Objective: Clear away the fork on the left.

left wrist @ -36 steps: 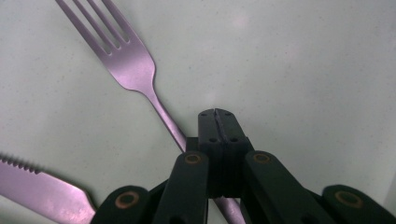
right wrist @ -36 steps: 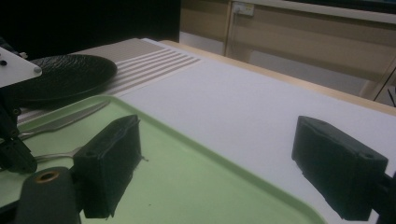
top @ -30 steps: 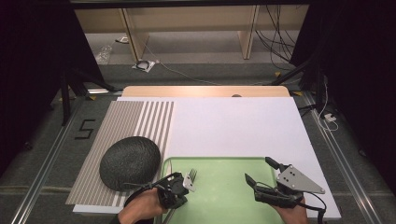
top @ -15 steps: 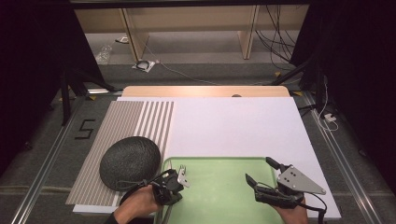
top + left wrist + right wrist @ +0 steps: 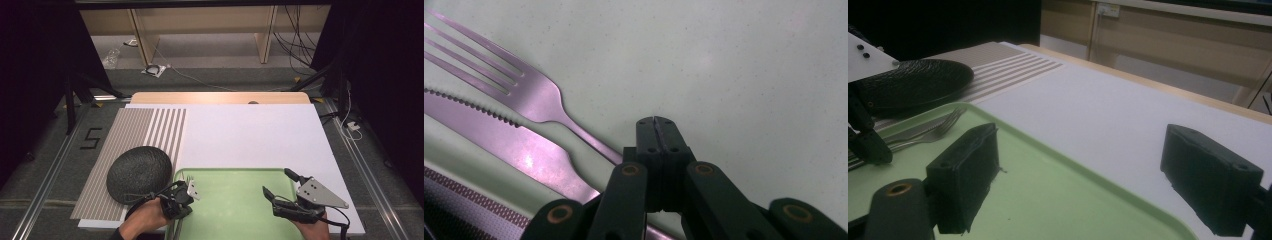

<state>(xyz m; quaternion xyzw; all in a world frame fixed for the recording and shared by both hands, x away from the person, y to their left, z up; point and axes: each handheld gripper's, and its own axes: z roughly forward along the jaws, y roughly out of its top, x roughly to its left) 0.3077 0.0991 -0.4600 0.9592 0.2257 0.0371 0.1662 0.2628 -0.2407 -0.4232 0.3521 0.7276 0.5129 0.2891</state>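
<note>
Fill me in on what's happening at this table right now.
A person holds a gripper in each hand over a green tray. The left gripper, jaws shut, sits at the tray's left edge above the handle of a fork; whether it pinches the handle cannot be told. A knife lies beside the fork. The right gripper is open and holds nothing, over the tray's right side. A dark round plate sits on the striped mat.

fork (image 5: 531,92) and knife (image 5: 519,147) side by side in tray (image 5: 235,210) at its left edge, dark plate (image 5: 140,174) on striped mat (image 5: 130,130) just left of tray
</note>
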